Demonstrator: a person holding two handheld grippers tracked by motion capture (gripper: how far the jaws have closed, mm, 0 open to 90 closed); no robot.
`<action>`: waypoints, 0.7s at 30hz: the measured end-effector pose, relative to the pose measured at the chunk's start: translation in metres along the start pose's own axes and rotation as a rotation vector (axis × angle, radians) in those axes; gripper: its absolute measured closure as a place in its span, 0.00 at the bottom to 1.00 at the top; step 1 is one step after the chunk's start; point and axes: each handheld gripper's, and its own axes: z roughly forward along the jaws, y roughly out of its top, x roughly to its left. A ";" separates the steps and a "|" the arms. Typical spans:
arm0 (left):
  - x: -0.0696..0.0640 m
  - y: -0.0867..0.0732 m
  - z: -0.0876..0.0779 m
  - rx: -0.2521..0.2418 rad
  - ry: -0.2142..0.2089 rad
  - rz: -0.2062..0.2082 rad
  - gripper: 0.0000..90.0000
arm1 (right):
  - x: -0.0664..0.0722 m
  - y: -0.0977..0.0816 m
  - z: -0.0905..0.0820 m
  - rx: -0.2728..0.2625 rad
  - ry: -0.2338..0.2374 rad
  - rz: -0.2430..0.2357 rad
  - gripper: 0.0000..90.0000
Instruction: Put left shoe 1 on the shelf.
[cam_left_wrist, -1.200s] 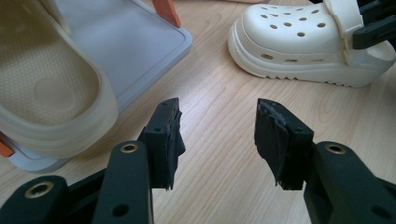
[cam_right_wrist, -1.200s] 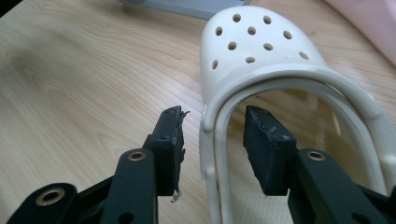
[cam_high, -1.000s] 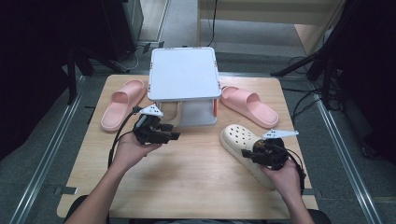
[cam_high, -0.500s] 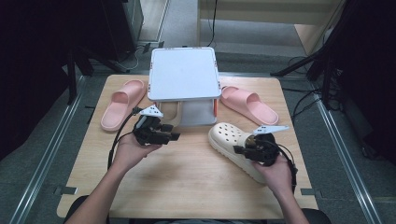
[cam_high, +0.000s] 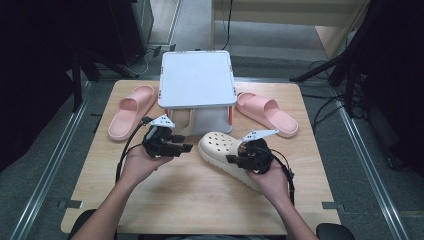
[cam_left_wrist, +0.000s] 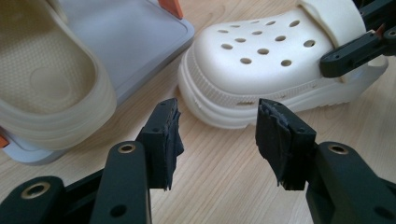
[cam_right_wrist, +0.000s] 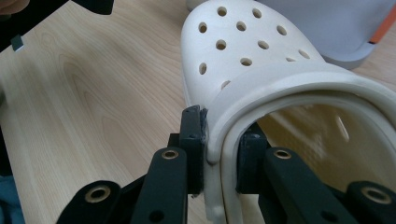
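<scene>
On the wooden table (cam_high: 165, 200), a pink slipper (cam_high: 131, 111) lies at far left. Beside it, the left gripper (cam_high: 181, 147) hovers with jaws apart around nothing, near the grey two-tier rack (cam_high: 197, 79). Just right, the right gripper (cam_high: 234, 159), having just closed, clamps the side wall of the cream clog (cam_high: 220, 148), its toe nearing the rack. A second pink slipper (cam_high: 266, 113) lies at right.

A white-topped grey rack (cam_high: 197, 80) stands at the far middle of the wooden surface (cam_high: 165, 200), with orange fittings at its lower corners. A beige shoe (cam_left_wrist: 51, 79) lies on its lower shelf, sole side up. One pink slipper (cam_high: 131, 111) lies left of the rack, another pink slipper (cam_high: 267, 114) to its right, both apart from it. Dark stands and cables occupy the floor beyond.
</scene>
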 end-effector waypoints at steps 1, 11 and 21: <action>0.000 0.000 0.000 -0.002 0.003 -0.001 0.56 | 0.001 0.001 0.002 0.003 0.003 0.003 0.86; -0.001 -0.003 0.000 -0.006 0.000 0.006 0.60 | 0.021 0.005 0.031 0.021 0.023 -0.022 0.86; -0.005 -0.009 0.007 0.008 -0.004 0.001 0.61 | 0.024 0.003 0.041 0.019 0.046 -0.050 0.83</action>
